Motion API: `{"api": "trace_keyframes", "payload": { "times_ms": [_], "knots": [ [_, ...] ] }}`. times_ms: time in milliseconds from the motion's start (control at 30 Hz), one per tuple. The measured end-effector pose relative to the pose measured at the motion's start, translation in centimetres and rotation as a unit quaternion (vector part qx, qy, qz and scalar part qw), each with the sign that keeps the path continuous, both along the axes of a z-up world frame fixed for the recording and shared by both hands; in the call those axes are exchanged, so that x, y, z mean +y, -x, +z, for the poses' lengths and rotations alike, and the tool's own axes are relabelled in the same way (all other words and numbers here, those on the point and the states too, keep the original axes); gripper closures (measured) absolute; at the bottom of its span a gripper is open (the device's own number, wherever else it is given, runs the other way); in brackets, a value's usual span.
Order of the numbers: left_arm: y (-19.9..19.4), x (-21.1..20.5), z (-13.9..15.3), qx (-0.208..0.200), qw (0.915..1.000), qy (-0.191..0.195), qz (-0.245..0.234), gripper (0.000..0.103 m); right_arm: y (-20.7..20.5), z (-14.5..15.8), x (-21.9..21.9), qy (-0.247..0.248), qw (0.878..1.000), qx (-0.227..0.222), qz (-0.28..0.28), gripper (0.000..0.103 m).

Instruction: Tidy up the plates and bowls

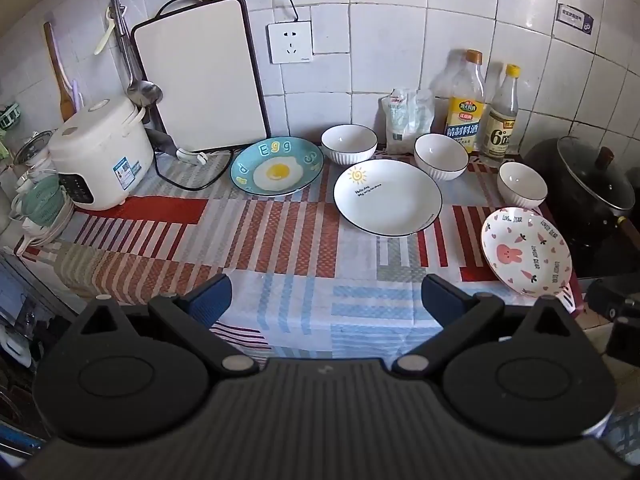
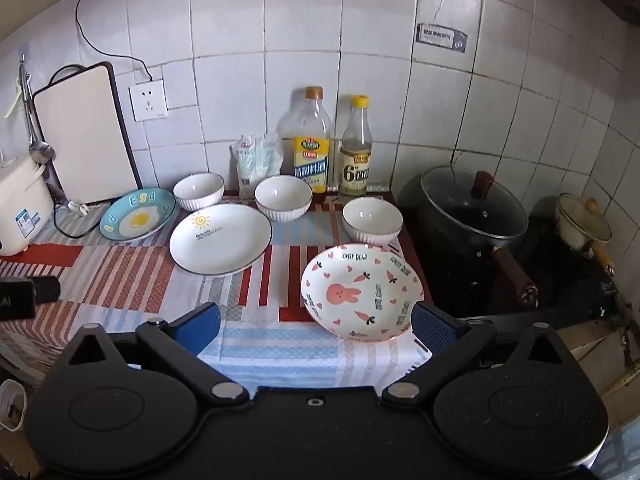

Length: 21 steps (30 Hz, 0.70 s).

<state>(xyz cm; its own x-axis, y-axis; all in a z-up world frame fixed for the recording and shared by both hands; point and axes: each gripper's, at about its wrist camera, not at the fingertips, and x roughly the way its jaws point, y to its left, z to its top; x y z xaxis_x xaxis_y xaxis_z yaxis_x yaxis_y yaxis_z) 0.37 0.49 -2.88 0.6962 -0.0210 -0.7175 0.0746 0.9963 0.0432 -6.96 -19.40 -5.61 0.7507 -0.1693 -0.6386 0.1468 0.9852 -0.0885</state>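
Three plates lie on the striped cloth: a blue egg plate (image 1: 276, 167) (image 2: 137, 219), a white sun plate (image 1: 387, 197) (image 2: 220, 239) and a pink rabbit plate (image 1: 526, 256) (image 2: 361, 291). Behind them stand three white ribbed bowls, left (image 1: 349, 144) (image 2: 198, 191), middle (image 1: 441, 156) (image 2: 283, 198) and right (image 1: 522, 184) (image 2: 372, 220). My left gripper (image 1: 327, 300) hovers open over the cloth's near edge, nothing between its fingers. My right gripper (image 2: 317, 326) is open too, its right finger (image 2: 434, 328) close beside the rabbit plate's near rim.
A rice cooker (image 1: 98, 154) and a cutting board (image 1: 200, 76) stand at the left. Two bottles (image 2: 312, 144) and a bag (image 2: 256, 160) line the tiled wall. A lidded black pot (image 2: 474, 208) and a small enamel pot (image 2: 582, 220) sit on the stove at right.
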Motion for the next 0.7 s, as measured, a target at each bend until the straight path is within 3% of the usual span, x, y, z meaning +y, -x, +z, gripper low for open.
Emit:
{"api": "trace_keyframes", "payload": {
  "times_ms": [700],
  "knots": [
    [0.11,-0.57,-0.74,-0.014,0.9994,0.01,-0.031,0.0,0.63,0.22,-0.85,0.004,1.0,-0.02,-0.001,0.0]
  ]
}}
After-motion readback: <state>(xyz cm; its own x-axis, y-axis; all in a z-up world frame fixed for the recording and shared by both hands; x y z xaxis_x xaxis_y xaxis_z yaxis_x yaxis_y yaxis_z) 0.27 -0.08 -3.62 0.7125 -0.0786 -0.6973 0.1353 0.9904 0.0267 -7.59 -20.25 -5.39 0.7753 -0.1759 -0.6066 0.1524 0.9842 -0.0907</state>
